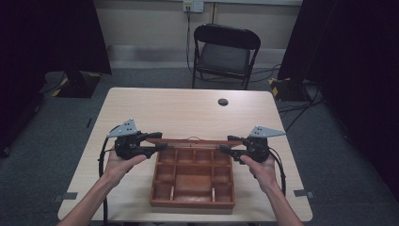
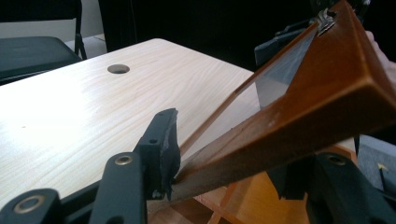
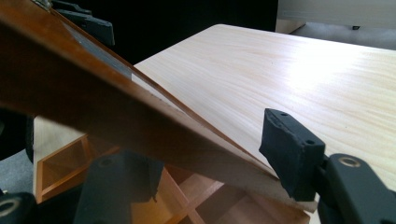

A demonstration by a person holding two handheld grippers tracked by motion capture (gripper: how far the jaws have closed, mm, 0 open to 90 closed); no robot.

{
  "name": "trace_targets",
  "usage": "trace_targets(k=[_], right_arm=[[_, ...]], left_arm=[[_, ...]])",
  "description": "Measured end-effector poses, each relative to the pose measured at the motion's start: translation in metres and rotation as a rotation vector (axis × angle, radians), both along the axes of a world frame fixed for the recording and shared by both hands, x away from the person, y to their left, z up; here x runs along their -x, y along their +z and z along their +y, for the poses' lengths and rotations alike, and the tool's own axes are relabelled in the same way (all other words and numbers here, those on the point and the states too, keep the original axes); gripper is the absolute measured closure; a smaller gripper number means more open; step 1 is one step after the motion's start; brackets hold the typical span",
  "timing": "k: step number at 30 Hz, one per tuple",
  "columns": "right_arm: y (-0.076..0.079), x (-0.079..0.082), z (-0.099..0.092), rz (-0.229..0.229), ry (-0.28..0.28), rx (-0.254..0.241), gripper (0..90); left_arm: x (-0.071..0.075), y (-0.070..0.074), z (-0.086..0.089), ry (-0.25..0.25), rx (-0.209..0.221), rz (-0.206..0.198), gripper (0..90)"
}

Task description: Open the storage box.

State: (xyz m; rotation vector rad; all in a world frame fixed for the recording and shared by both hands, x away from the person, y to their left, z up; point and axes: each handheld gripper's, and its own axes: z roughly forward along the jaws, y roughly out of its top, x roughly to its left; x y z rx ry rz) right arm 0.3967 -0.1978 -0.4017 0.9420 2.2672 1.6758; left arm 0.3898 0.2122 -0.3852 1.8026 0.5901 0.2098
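Observation:
A brown wooden box [image 1: 192,203] with several compartments lies open on the table. Its lid [image 1: 193,141], a wooden frame around a glass pane [image 2: 280,70], is swung up at the box's far edge and tilts over the table behind. My left gripper [image 1: 160,141] is shut on the lid's left side rail [image 2: 303,107], one jaw on each face. My right gripper [image 1: 227,144] is shut on the right side rail [image 3: 93,107] in the same way. A hand holds each gripper from below.
The light wood table [image 1: 179,113] has a round cable hole [image 1: 223,101] near its far edge. A black folding chair [image 1: 226,52] stands beyond the table. Dark curtains hang at both sides, and cables lie on the grey floor at right.

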Motion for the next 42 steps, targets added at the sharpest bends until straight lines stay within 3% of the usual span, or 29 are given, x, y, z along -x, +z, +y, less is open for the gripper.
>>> trace_targets(k=[3, 7, 8, 11, 12, 13, 19, 22, 26, 36, 41, 42], right_arm=[[0.001, -0.002, 0.001, -0.002, -0.007, -0.005, 41.2], [0.003, -0.004, 0.001, -0.002, -0.009, -0.010, 41.5], [0.005, -0.005, 0.001, -0.001, -0.008, -0.011, 41.6], [0.006, -0.006, 0.002, -0.003, -0.008, -0.014, 41.6], [0.006, -0.007, 0.001, -0.002, -0.006, -0.013, 41.5], [0.007, -0.008, 0.001, 0.000, -0.007, -0.013, 41.5], [0.006, -0.012, 0.002, 0.003, -0.016, -0.017, 42.3], [0.005, -0.013, 0.007, -0.013, -0.036, 0.010, 42.4], [0.007, -0.016, 0.007, -0.008, -0.048, 0.011, 42.8], [0.006, -0.027, 0.006, 0.006, -0.075, -0.029, 43.9], [0.004, -0.030, 0.005, 0.006, -0.078, -0.024, 44.9], [0.004, -0.030, 0.005, 0.009, -0.081, -0.025, 45.1]], left_arm=[[-0.003, 0.001, -0.001, 0.008, -0.020, -0.025, 50.2], [-0.006, 0.001, -0.002, 0.009, -0.025, -0.017, 50.6], [-0.009, 0.000, -0.002, 0.013, -0.047, -0.021, 50.9], [-0.012, -0.002, -0.002, 0.012, -0.035, -0.006, 50.9], [-0.016, -0.005, 0.000, -0.002, 0.002, 0.018, 50.6], [-0.018, -0.007, 0.001, -0.006, 0.011, 0.028, 50.3], [-0.021, -0.008, -0.001, 0.014, -0.014, 0.002, 51.8], [-0.024, -0.008, -0.002, 0.021, -0.028, 0.001, 52.3], [-0.029, -0.009, -0.002, 0.034, -0.016, -0.011, 52.4], [-0.040, -0.012, -0.002, 0.049, 0.000, -0.005, 53.4], [-0.046, -0.019, -0.003, 0.044, -0.020, 0.027, 53.6], [-0.045, -0.020, -0.005, 0.055, -0.029, 0.017, 53.6]])
